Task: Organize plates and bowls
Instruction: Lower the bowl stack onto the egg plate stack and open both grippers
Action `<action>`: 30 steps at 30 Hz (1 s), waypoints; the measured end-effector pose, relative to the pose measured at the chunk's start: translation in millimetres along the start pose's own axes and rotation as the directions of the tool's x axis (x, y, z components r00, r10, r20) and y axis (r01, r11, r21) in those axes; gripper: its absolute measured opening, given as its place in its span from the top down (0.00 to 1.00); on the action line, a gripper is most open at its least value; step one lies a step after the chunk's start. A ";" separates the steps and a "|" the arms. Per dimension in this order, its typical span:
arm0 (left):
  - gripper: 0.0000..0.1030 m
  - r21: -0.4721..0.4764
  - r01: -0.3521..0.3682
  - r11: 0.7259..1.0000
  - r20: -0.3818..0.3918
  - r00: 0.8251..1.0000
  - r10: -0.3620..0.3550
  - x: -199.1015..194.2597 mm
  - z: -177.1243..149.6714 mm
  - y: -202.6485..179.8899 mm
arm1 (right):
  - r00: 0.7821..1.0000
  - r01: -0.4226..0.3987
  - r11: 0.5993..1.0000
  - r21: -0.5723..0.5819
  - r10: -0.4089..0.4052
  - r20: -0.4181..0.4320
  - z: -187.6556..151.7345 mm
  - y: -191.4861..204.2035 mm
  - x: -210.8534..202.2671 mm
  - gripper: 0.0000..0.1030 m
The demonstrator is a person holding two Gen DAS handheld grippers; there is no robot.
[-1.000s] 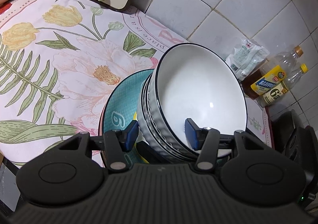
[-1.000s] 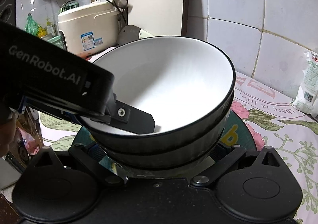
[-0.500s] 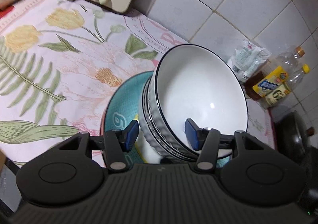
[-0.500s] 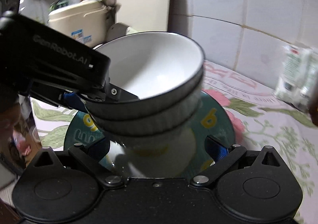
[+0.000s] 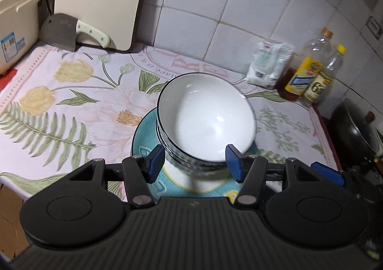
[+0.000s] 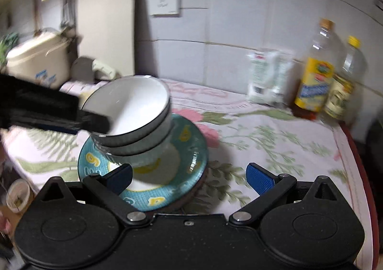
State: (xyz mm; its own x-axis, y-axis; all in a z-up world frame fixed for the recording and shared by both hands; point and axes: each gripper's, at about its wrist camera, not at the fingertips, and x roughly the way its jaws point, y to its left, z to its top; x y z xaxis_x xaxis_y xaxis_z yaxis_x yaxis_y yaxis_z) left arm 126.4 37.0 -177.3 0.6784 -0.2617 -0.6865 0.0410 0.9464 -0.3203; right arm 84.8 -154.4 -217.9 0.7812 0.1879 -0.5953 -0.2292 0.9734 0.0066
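Both claws have backed off; my left claw [image 5: 195, 162] has just been widening, right claw [image 6: 189, 177] open, both empty (the tilted bowl stack [image 5: 205, 121] on the teal plate [image 6: 194, 152] could slide).

Two black grippers: left gripper [image 5: 195, 162] and right gripper [image 6: 189, 177], blue fingertip pads, silver pivot screws, ribbed housing

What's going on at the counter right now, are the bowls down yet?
Yes. The stack of white bowls sits on the teal plate on the floral cloth. The left gripper straddles the stack's near rim, its jaws having just been opening; its pads no longer look pressed on the bowls. The right gripper is open with nothing between its fingers, just in front of the plate's edge.
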 end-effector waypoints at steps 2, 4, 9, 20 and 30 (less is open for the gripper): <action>0.47 0.012 0.027 1.000 0.010 1.000 -0.027 -18.0 -0.3 -3.4 | 1.000 0.022 0.997 0.079 -0.023 0.012 0.9 -9.8 -13.6 0.01; 0.47 0.035 0.020 0.999 0.014 1.000 -0.021 -34.1 0.3 -8.4 | 0.999 0.042 0.989 0.141 -0.042 0.002 2.3 -18.3 -24.6 0.01; 0.46 0.100 -0.017 0.995 0.030 0.999 0.014 -75.8 5.5 -23.3 | 0.996 0.089 0.978 0.191 -0.091 0.001 2.8 -25.7 -56.9 0.01; 0.38 0.130 -0.033 0.991 -0.017 0.999 0.035 -124.9 6.4 -37.1 | 0.991 0.128 0.954 0.271 -0.117 -0.059 24.4 -27.7 -125.4 0.01; 0.27 0.166 -0.061 0.984 -0.016 0.998 0.065 -155.9 -1.1 -42.4 | 0.990 0.143 0.964 0.222 -0.135 -0.050 31.1 -7.3 -167.0 0.00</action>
State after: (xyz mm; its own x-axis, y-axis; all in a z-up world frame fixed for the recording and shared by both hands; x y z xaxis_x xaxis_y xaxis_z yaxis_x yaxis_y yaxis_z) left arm 18.2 37.5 -57.4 0.6680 -0.2027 -0.7160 0.1205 0.9790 -0.1646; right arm -26.0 -188.8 -93.6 0.7748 0.0478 -0.6304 0.0198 0.9948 0.0998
